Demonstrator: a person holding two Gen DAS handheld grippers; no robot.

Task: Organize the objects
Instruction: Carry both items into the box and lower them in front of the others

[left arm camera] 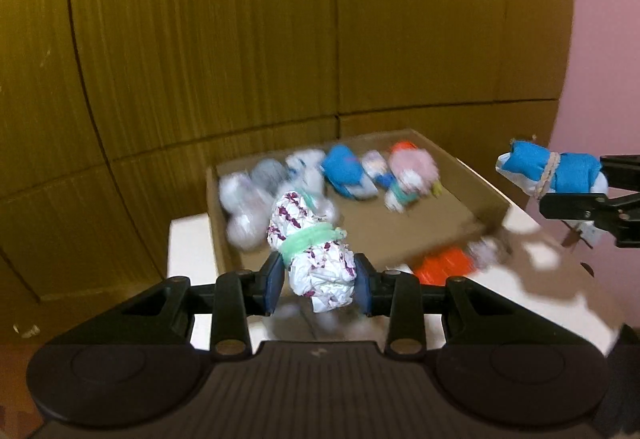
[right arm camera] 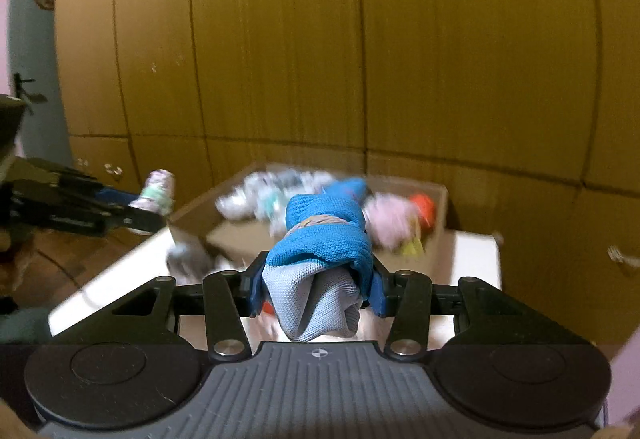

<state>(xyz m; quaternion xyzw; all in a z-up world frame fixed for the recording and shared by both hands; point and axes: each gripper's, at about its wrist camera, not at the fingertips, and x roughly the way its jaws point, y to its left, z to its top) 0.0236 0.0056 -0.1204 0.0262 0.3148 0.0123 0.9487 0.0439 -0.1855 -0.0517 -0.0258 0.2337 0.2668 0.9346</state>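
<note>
My left gripper (left arm camera: 319, 283) is shut on a white and purple patterned sock roll (left arm camera: 312, 251) tied with a green band, held in the air in front of the cardboard box (left arm camera: 472, 179). My right gripper (right arm camera: 316, 289) is shut on a blue and grey sock roll (right arm camera: 320, 259) tied with a tan rubber band; it also shows in the left wrist view (left arm camera: 552, 171), to the right of the box. Several blurred sock rolls (left arm camera: 344, 171) lie along the far side of the box. The left gripper with its roll (right arm camera: 156, 191) shows at the left of the right wrist view.
The box stands on a white table (left arm camera: 188, 243). An orange roll (left arm camera: 444, 265) and a grey roll (left arm camera: 486, 251) lie on the table in front of the box. Brown wooden cupboard doors (left arm camera: 240, 39) stand behind. A pink wall (left arm camera: 600, 59) is at the right.
</note>
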